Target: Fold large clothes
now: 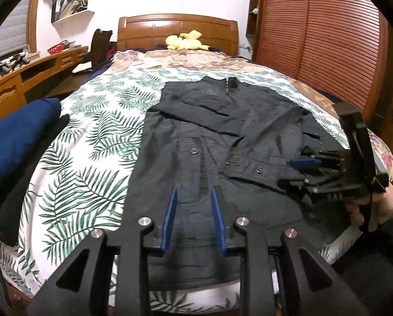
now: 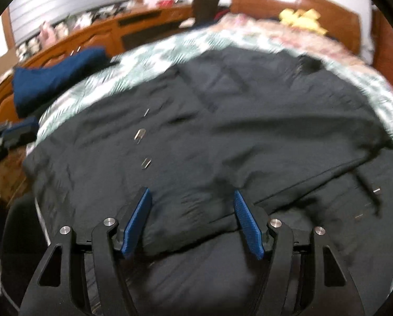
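A dark jacket (image 1: 209, 137) with metal snaps lies spread on the leaf-print bedspread (image 1: 96, 137), one sleeve folded across its chest. My left gripper (image 1: 194, 189) hovers over the jacket's near hem, its blue pads a little apart with nothing pinched between them. At the right of the left wrist view, a hand (image 1: 378, 208) holds my right gripper (image 1: 309, 166) low over the jacket's right side. The right wrist view is blurred. There the right gripper (image 2: 191, 192) stands wide open above the jacket (image 2: 249, 118), with only flat cloth beneath its fingers.
A folded blue garment (image 1: 17, 142) lies at the bed's left edge, also seen in the right wrist view (image 2: 54, 79). A yellow plush toy (image 1: 186, 40) sits by the wooden headboard (image 1: 178, 26). A wooden desk (image 1: 38, 71) runs along the left, a louvred wardrobe (image 1: 315, 39) along the right.
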{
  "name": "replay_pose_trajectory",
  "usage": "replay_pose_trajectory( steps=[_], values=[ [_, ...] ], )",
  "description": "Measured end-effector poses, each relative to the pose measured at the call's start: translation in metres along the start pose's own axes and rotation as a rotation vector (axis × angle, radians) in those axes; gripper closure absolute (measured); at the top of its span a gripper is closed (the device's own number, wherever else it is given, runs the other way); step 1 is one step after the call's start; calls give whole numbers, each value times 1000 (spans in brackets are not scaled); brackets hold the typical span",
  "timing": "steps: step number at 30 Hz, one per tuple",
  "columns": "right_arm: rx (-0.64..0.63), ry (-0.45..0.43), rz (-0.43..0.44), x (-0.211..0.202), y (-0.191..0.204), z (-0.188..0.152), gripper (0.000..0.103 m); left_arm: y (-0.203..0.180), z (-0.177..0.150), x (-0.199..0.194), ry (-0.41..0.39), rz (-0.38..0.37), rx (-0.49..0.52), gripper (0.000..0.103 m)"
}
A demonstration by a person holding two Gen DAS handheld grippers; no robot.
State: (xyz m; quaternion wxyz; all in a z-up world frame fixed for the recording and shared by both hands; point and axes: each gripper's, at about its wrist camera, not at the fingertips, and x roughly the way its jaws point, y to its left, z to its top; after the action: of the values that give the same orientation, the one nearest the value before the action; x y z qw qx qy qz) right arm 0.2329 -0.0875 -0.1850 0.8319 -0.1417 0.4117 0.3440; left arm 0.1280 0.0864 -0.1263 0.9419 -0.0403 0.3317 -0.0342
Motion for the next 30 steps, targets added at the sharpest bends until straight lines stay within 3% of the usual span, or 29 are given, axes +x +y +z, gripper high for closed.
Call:
replay_pose_trajectory(
  steps=[3, 11, 14, 23, 30],
  values=[
    [-30, 8, 10, -2, 8, -3, 41, 10, -2, 3, 8, 13, -14, 75],
    [-79, 39, 45, -3, 16, -14, 66, 30, -4, 16, 36, 54, -28, 69],
    [-70, 32, 57, -6, 16, -14, 67, 37, -8, 21, 53, 62, -38, 68],
    [-54, -53, 0, -26, 4, -11, 49, 50, -19, 40, 120, 78, -51, 67],
    [-19, -78, -43, -35, -11, -12, 43, 54, -26, 49, 146, 78, -42, 61]
  ],
)
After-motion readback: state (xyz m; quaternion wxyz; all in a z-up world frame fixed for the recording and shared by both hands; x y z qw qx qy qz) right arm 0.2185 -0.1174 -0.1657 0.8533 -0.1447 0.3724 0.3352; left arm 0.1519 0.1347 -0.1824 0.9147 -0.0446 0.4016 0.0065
